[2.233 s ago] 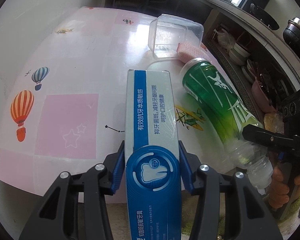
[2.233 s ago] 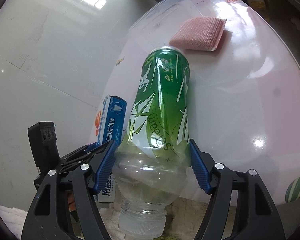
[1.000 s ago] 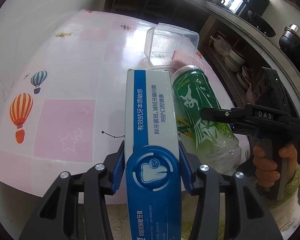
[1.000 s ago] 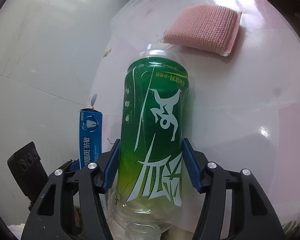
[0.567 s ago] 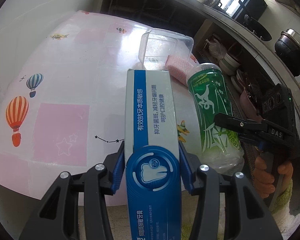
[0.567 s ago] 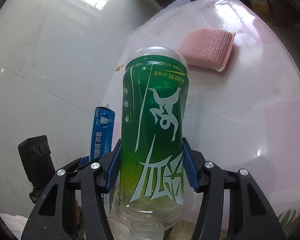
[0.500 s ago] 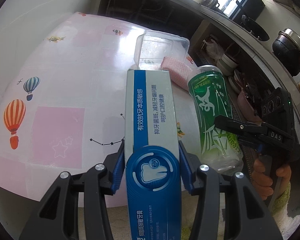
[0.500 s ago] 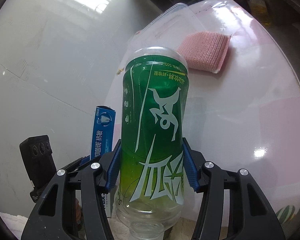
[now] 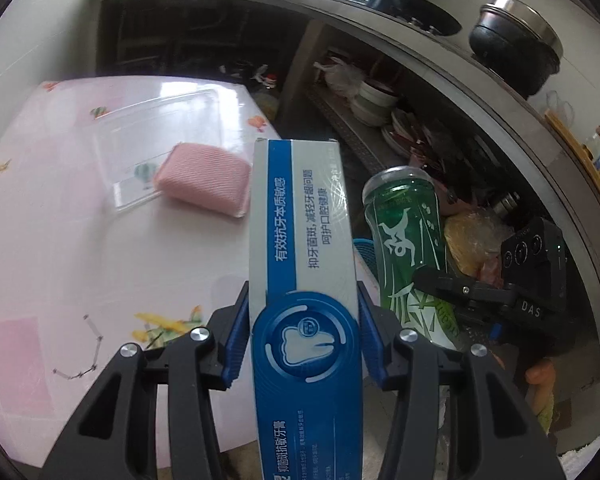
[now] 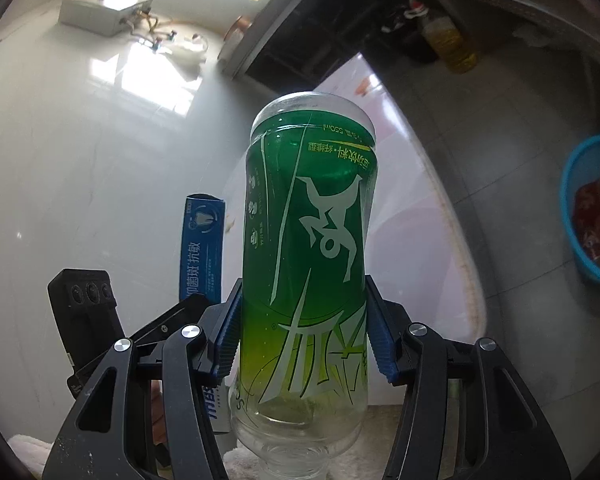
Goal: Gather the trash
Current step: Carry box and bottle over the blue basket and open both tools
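Note:
My left gripper (image 9: 302, 334) is shut on a blue and white toothpaste box (image 9: 300, 240) and holds it in the air past the table's right edge. My right gripper (image 10: 306, 328) is shut on a green-labelled plastic bottle (image 10: 308, 248), held bottom up; the bottle also shows in the left wrist view (image 9: 408, 236), to the right of the box. The box shows in the right wrist view (image 10: 202, 248) to the left of the bottle. A blue trash basket (image 10: 592, 208) with red waste stands on the floor at the right.
A pink scouring pad (image 9: 204, 184) and a clear plastic lid (image 9: 156, 136) lie on the pink table (image 9: 60, 240). Shelves with bowls (image 9: 372, 104) and a dark pot (image 9: 516, 48) stand behind. A yellow oil jug (image 10: 452, 44) stands on the grey tiled floor.
Both grippers have swung right, off the table toward the floor and shelves, carrying box and bottle. The blue basket has come into the right wrist view.

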Demonstrator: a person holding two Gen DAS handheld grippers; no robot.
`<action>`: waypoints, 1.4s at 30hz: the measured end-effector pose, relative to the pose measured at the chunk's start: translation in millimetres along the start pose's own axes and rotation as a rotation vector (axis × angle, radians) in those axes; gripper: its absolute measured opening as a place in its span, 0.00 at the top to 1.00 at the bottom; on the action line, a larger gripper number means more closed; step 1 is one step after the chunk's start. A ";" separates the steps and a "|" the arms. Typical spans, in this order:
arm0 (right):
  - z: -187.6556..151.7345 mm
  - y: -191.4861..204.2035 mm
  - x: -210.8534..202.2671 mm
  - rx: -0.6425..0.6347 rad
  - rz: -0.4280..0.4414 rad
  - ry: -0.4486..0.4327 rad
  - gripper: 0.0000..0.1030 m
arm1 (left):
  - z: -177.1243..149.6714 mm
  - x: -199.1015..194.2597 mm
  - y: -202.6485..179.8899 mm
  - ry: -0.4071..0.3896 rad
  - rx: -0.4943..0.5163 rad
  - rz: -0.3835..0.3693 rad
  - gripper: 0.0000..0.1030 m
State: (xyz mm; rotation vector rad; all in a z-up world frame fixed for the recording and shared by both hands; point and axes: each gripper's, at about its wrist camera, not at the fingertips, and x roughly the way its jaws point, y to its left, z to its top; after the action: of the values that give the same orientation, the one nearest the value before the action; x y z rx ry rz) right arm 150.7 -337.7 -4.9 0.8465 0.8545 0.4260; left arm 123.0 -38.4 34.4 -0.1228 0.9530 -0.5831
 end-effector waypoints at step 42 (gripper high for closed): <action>-28.0 -292.2 -27.2 0.648 -0.476 -0.269 0.44 | 98.4 286.8 -174.7 0.368 0.207 -0.088 0.38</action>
State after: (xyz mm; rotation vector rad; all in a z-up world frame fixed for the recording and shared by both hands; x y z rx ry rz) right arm 113.2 -519.5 -233.9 1.2142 0.9167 -0.4025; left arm 254.7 -349.4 -57.3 0.1338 1.2402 -0.7996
